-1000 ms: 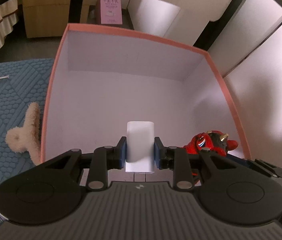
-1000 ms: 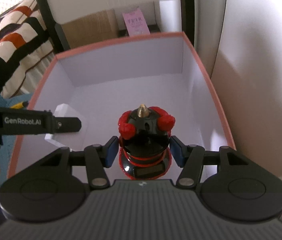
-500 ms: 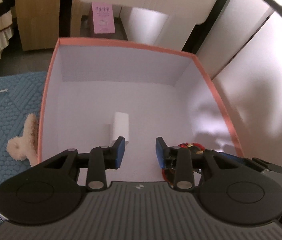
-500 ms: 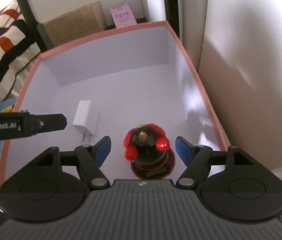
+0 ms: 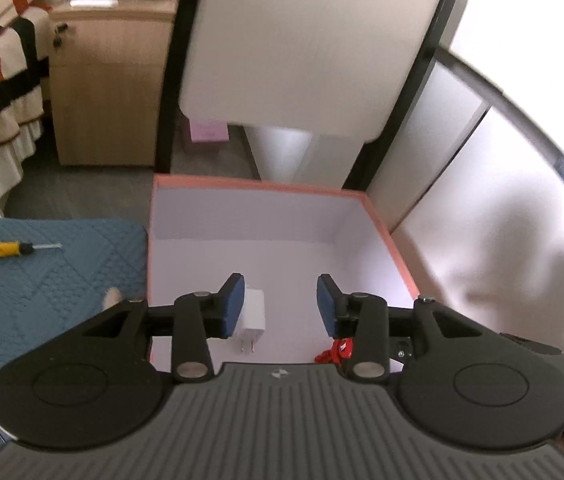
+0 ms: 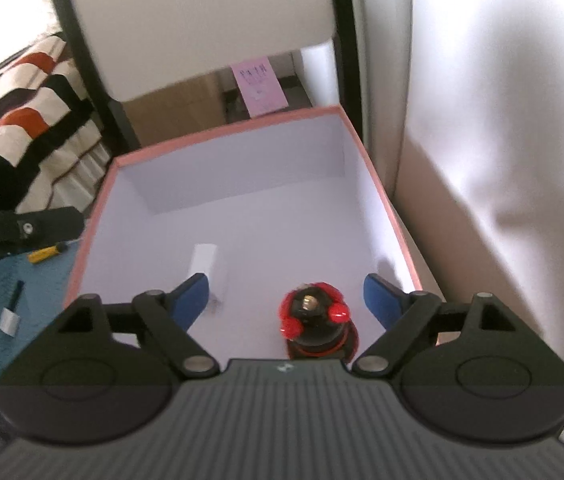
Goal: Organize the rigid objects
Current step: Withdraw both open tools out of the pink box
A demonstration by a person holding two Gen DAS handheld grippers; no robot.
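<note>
Nearest to us, both grippers hang above the pink-rimmed box (image 6: 379,184), and neither holds anything. Our left gripper (image 5: 281,304) has just been opening its jaws; they now stand apart with nothing between them, the white charger (image 5: 253,314) lying on the box floor just past the left pad, prongs toward us. Our right gripper (image 6: 287,300) has also just been widening, and its jaws are spread broadly, with the red and black toy figure (image 6: 317,330) standing upright on the box floor below and between them, untouched by either pad.

We judge that the placing step for these two things is done: both rest inside the box and both pairs of jaws are free. The next move, as we see it, calls for swinging out to the left of the jaws, over the blue quilted mat (image 5: 42,280), where a yellow screwdriver (image 5: 10,249) lies well apart from the box, and a small dark-handled tool (image 6: 12,308) shows in the right wrist view.

Beyond the box, a pink carton (image 6: 260,88) on the floor bears printed writing too small for us to read. No other label is legible.
</note>
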